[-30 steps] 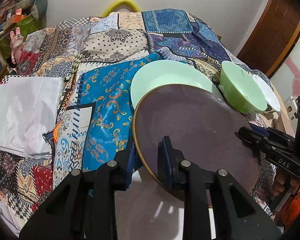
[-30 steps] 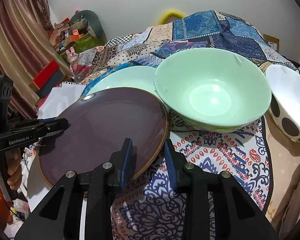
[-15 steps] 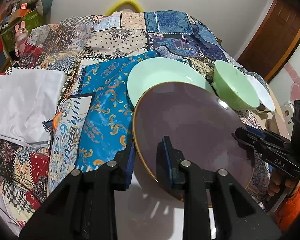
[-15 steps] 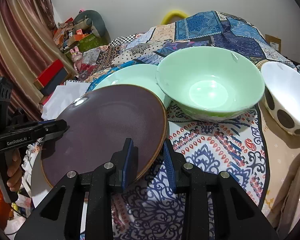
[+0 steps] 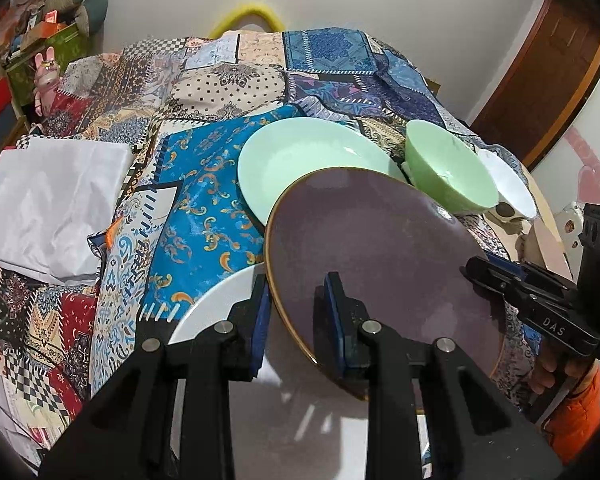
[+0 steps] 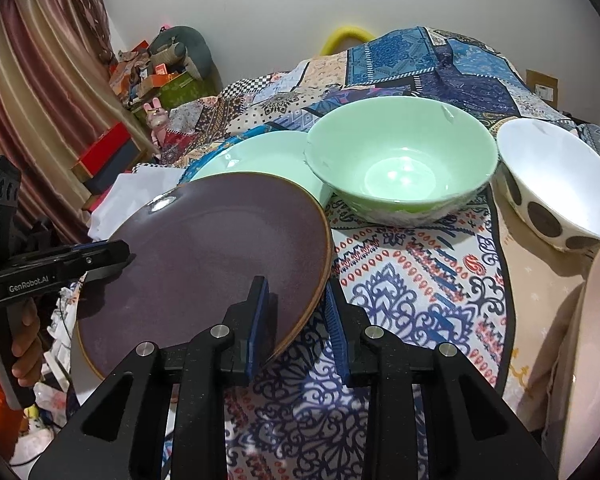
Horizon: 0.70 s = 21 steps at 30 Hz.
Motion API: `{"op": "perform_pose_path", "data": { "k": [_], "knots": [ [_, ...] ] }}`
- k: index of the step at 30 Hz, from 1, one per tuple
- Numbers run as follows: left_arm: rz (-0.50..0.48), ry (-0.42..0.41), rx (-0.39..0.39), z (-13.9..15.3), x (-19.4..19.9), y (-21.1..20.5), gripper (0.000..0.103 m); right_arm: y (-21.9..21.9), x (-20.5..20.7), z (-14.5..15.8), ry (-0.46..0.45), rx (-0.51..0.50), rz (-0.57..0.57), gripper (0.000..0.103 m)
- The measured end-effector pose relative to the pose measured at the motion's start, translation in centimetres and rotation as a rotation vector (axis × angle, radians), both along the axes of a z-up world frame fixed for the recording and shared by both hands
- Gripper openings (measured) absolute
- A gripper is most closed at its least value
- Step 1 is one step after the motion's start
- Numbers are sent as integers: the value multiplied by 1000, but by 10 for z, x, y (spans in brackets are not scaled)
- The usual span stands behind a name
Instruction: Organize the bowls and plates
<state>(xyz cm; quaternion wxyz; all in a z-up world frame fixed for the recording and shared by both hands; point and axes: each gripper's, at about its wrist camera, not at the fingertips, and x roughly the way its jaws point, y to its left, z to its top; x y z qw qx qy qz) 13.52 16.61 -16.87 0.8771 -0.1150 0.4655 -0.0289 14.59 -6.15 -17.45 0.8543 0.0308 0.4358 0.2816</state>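
Right wrist view: both hand-held grippers, left and right, clamp the purple plate aloft mid-transfer, seemingly bound for stacking on the mint plate.

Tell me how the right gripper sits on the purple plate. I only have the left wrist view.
Observer: The right gripper holds the purple plate by its rim, with one finger on the top face and the other under the edge.
Operator: Describe the white bowl's outside.
Observer: The white bowl has large dark dots on its outer wall.
Operator: Report what is nearer than that bowl.
Observer: A pale pink curved edge, possibly another dish, stands at the near right.
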Motion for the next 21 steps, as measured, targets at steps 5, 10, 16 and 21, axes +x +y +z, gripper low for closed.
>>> {"op": "perform_pose_path", "data": {
  "k": [5, 10, 16, 21],
  "knots": [
    [-8, -5, -1, 6, -7, -10, 25, -9, -6, 5, -7, 4, -10, 26],
    [-23, -8, -9, 11, -14, -23, 25, -21, -14, 12, -21, 7, -27, 26],
    [-46, -20, -11, 19, -25, -44, 25, -37, -26, 20, -40, 8, -50, 26],
    [-60, -25, -19, 23, -33, -61, 25, -51, -34, 23, -46, 9, -69, 26]
  ]
}}
